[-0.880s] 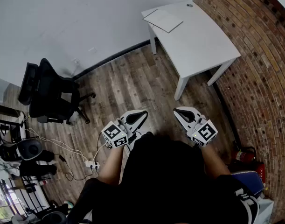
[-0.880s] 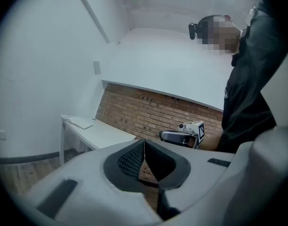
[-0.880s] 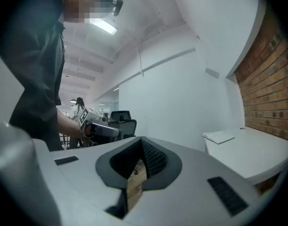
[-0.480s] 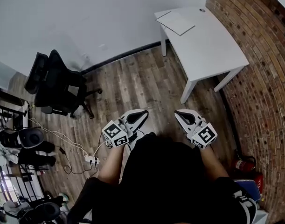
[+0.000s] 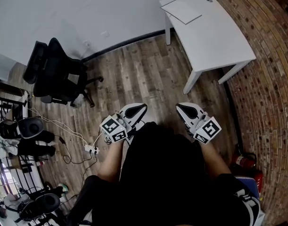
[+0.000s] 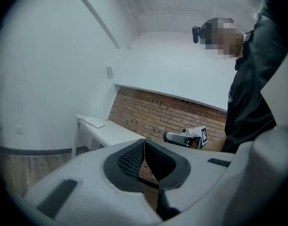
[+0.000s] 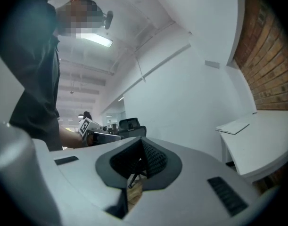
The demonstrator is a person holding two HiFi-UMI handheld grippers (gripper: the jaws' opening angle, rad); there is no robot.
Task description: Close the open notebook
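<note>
The notebook [image 5: 181, 9] lies on the far left corner of a white table [image 5: 214, 36], well away from both grippers. It also shows small in the left gripper view as the notebook [image 6: 93, 122] and in the right gripper view as the notebook [image 7: 233, 127]. My left gripper [image 5: 136, 109] and right gripper [image 5: 185, 109] are held level, close to the person's body, above the wooden floor. The left gripper [image 6: 144, 142] has its jaws together with nothing between them. The right gripper [image 7: 143, 144] is shut and empty as well.
A black office chair [image 5: 59, 76] stands at the left by the white wall. A brick wall [image 5: 266, 55] runs along the right behind the table. Cables and a power strip [image 5: 89, 149] lie on the floor at the left. A red object [image 5: 245, 160] sits low by the brick wall.
The table and notebook have shifted up and to the right in the head view, and the chair has shifted right. Both grippers stay shut, close to the body.
</note>
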